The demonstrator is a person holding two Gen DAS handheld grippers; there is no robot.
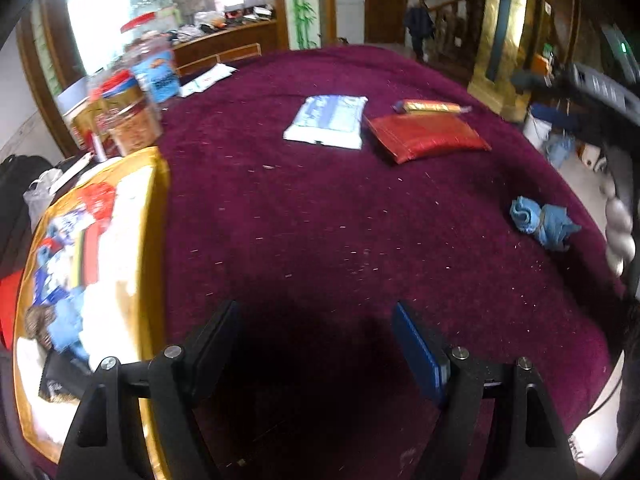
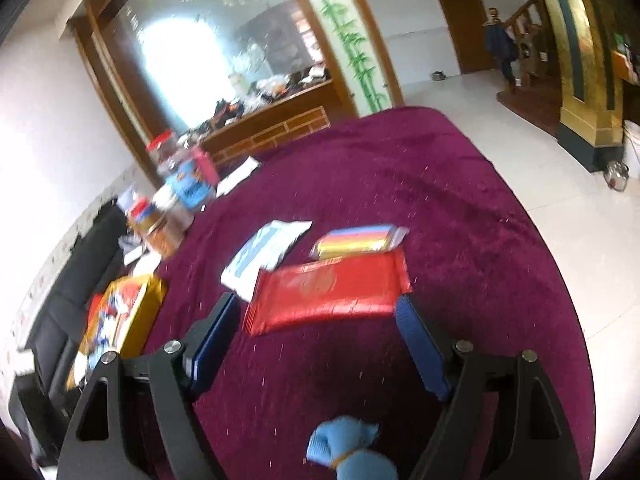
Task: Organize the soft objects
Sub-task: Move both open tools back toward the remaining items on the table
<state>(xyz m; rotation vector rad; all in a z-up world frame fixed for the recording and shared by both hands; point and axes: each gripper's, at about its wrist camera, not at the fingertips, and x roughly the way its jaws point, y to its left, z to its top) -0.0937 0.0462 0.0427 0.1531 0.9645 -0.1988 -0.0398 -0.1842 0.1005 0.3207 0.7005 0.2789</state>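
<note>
A red soft packet (image 1: pixel 424 136) (image 2: pixel 328 294), a white-and-blue packet (image 1: pixel 328 120) (image 2: pixel 264 254) and a yellow striped packet (image 1: pixel 432 107) (image 2: pixel 360 242) lie on the purple tablecloth (image 1: pixel 320 220). A blue bundled cloth (image 1: pixel 542 222) (image 2: pixel 348 452) lies near the table's right edge. A gold box (image 1: pixel 154 240) (image 2: pixel 132 320) at the left holds several soft items. My left gripper (image 1: pixel 316 320) is open and empty over bare cloth, beside the box. My right gripper (image 2: pixel 318 312) is open and empty above the table; the blue cloth lies below and between its fingers.
Jars and snack containers (image 1: pixel 128 108) (image 2: pixel 176 200) stand at the table's far left. A white packet (image 1: pixel 206 78) lies behind them. A gold pillar (image 1: pixel 504 40) and tiled floor (image 2: pixel 560 220) lie to the right. A person (image 1: pixel 418 24) stands by the far stairs.
</note>
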